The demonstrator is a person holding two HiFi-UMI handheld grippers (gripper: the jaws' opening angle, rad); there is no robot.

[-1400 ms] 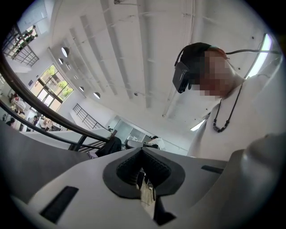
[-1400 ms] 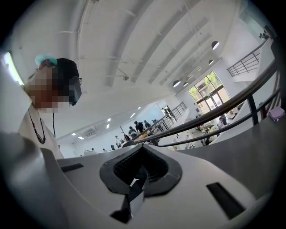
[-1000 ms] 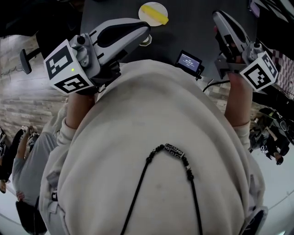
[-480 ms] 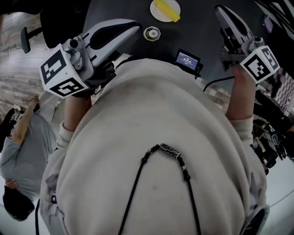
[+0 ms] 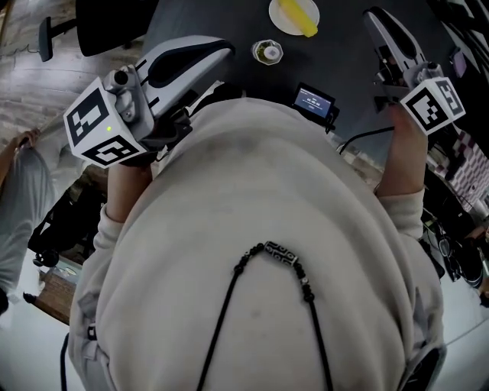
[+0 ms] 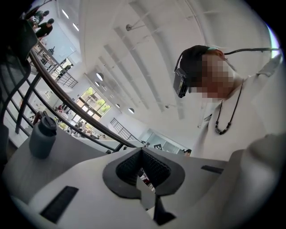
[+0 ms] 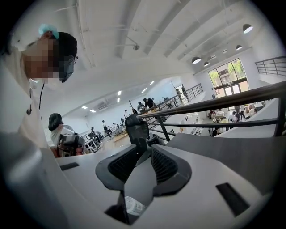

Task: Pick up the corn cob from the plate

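Above a dark surface, a person in a cream sweatshirt holds a gripper in each hand, neither one touching the white plate. The left gripper, below and to the left of the plate, has its fingers pressed together with nothing between them. The right gripper, to the right of the plate and well apart from it, has its fingers narrowly apart and opening, also with nothing between them. The plate sits at the far edge of the head view and holds the yellow corn cob, which lies at a slant across it. A small device with a screen lies on the near side of the plate, by the surface's edge. A small bowl stands just below and to the left of the plate; its dark contents cannot be made out.
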